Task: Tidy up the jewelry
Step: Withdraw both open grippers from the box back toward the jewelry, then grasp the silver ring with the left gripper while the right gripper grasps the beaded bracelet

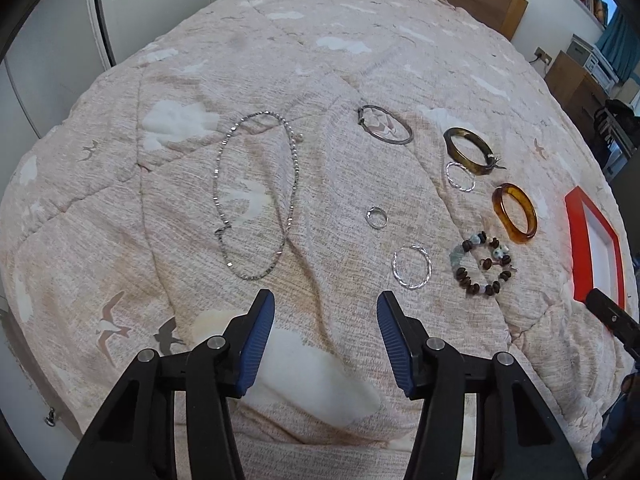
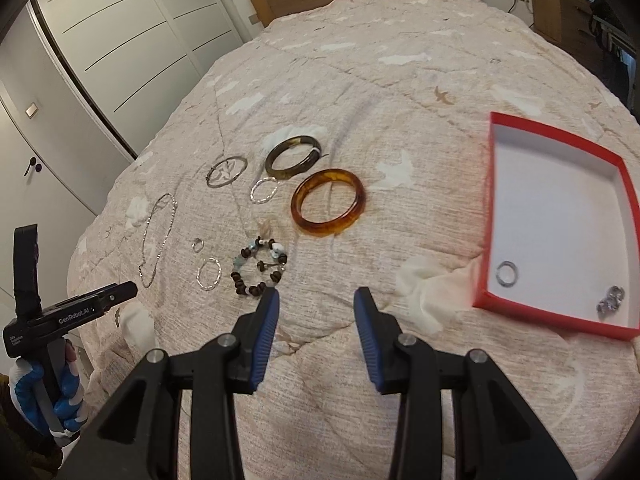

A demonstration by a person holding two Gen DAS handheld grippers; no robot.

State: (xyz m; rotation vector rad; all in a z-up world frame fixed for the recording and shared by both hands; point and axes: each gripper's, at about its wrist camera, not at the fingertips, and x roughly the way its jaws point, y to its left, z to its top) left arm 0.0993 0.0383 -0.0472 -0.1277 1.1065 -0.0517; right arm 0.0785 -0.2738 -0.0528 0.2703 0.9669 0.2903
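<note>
The bed (image 2: 400,92) gives under its soft quilt, so anything pressed may sink or slide. The red box (image 2: 496,216) at three o'clock already holds two small pieces. The amber bangle (image 2: 328,202) at twelve could roll. The thin silver ring (image 1: 377,216) may slip away. Both the left gripper (image 1: 326,322) and right gripper (image 2: 316,312) have fingers apart, empty.
</note>
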